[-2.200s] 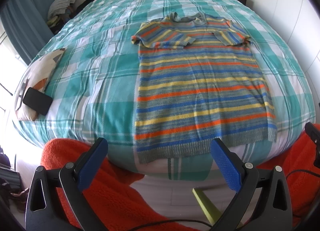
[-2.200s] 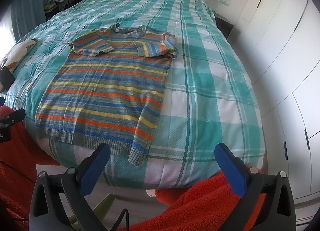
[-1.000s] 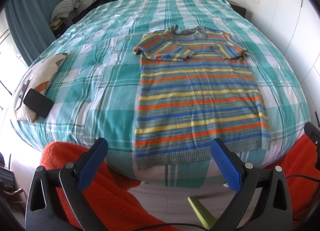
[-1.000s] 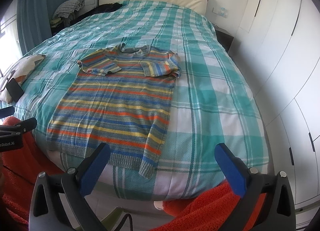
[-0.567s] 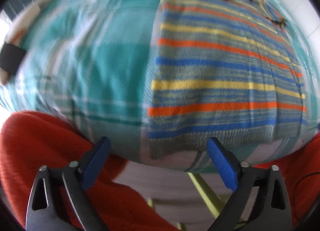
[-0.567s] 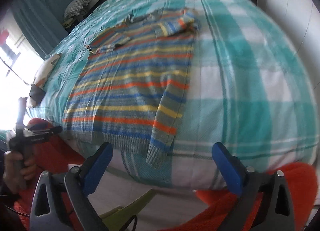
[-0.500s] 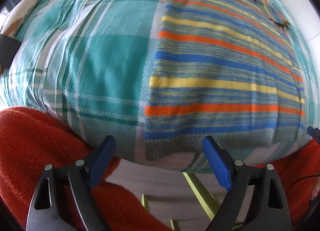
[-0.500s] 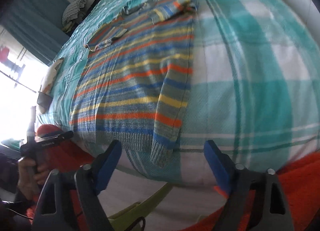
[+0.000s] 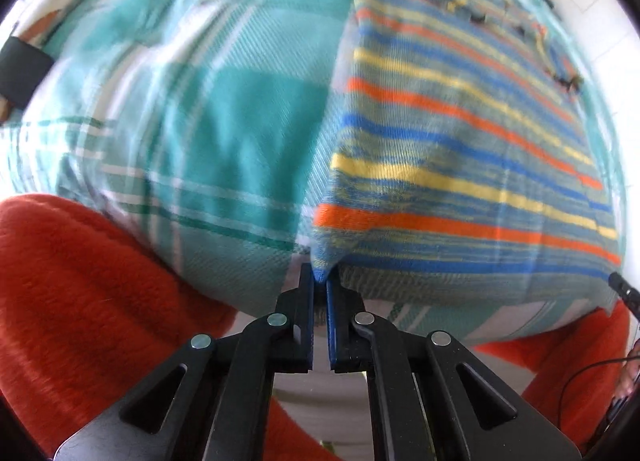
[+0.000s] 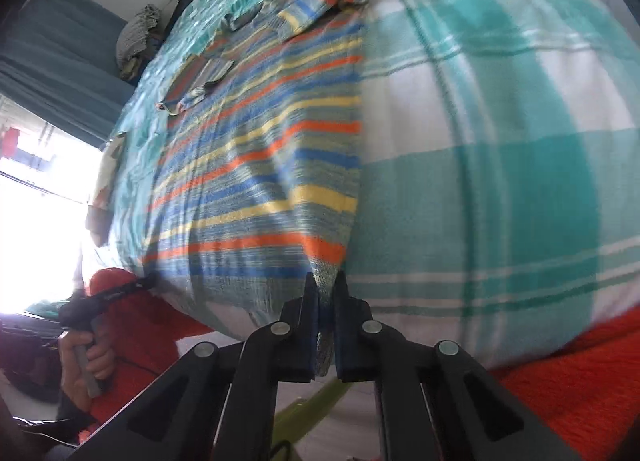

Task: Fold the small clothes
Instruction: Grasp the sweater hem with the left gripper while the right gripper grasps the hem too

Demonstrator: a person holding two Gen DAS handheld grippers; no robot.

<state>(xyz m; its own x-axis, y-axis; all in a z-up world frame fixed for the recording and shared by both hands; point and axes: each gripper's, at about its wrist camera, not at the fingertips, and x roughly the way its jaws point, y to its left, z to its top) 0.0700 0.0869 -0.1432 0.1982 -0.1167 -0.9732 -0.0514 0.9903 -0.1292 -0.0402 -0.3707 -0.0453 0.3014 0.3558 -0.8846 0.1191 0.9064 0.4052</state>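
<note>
In the left wrist view, the left gripper [image 9: 320, 281] had just closed its jaws on the near left hem corner of the striped sweater [image 9: 460, 149], which lay flat on the plaid bedspread [image 9: 224, 113]. In the right wrist view, the right gripper [image 10: 326, 293] had likewise just clamped the sweater's [image 10: 256, 165] near right hem corner at the bed's edge.
</note>
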